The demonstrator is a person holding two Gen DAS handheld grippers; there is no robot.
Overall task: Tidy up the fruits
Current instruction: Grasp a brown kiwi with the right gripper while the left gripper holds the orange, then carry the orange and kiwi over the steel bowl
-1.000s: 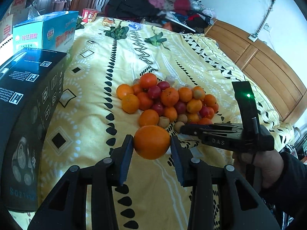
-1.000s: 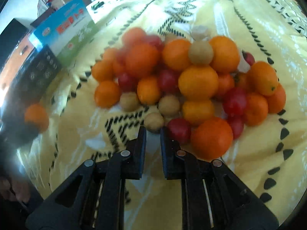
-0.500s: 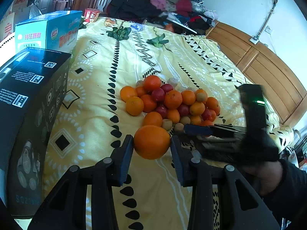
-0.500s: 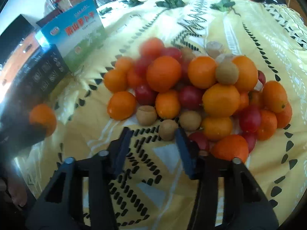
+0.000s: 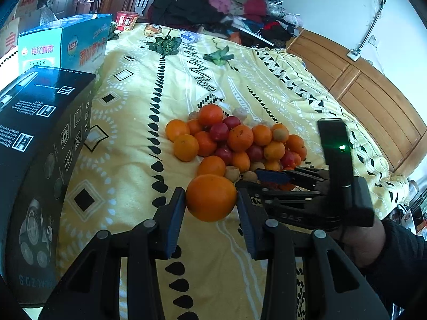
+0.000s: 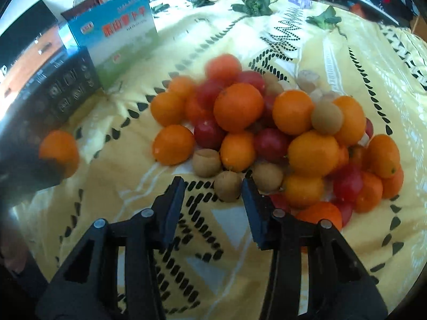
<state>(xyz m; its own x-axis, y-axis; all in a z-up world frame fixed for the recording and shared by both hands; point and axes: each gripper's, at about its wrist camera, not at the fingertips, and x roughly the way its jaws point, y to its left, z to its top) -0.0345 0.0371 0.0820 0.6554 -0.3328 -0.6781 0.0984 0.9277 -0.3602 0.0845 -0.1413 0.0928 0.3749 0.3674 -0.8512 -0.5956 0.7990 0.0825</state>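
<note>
At lower centre, right gripper (image 6: 212, 186), jaws parted and empty, faces a brown fruit (image 6: 227, 186) just ahead between its fingertips.

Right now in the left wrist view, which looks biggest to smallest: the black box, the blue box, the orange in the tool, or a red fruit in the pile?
1. black box
2. blue box
3. orange held in the left tool
4. red fruit

Nearness inflates the black box and the orange, so their true sizes stay unsure.
</note>
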